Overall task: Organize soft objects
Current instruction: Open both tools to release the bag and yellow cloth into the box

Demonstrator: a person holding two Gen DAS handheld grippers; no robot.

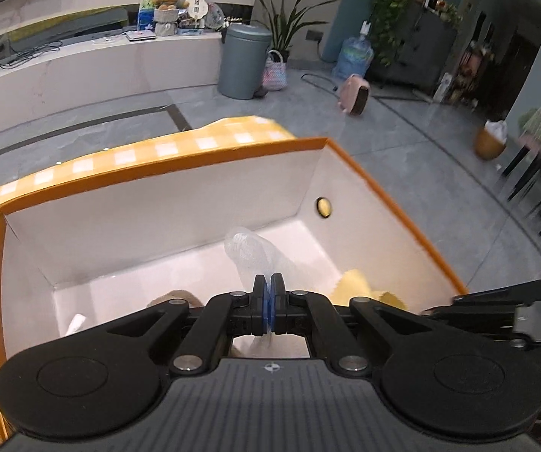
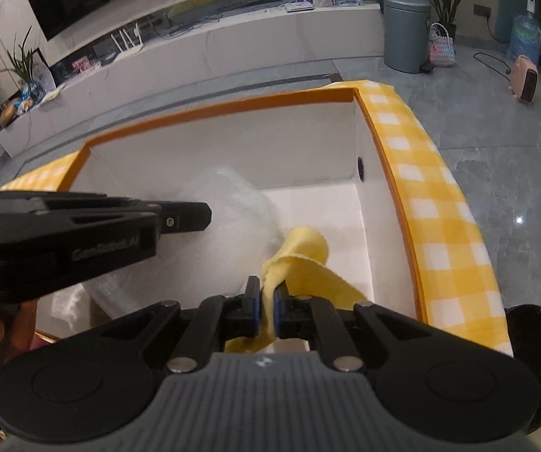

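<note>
A white-lined box with an orange rim point(image 1: 157, 173) stands on a yellow checked cloth. My left gripper point(image 1: 269, 278) is over the box interior, shut on a translucent white mesh wrap point(image 1: 247, 248) that hangs forward into the box. In the right wrist view my right gripper point(image 2: 266, 286) is shut on a yellow cloth point(image 2: 304, 248), which droops into the box point(image 2: 213, 111) near its right wall. The left gripper point(image 2: 195, 218) reaches in from the left with the wrap point(image 2: 232, 207) at its tip. The yellow cloth point(image 1: 357, 282) also shows beside the left fingers.
A tan soft thing point(image 1: 172, 297) and a white item point(image 1: 76, 324) lie low in the box, partly hidden. A yellow checked tablecloth point(image 2: 440, 207) covers the table around the box. On the floor beyond are a grey bin point(image 1: 244, 60) and a pink heater point(image 1: 355, 94).
</note>
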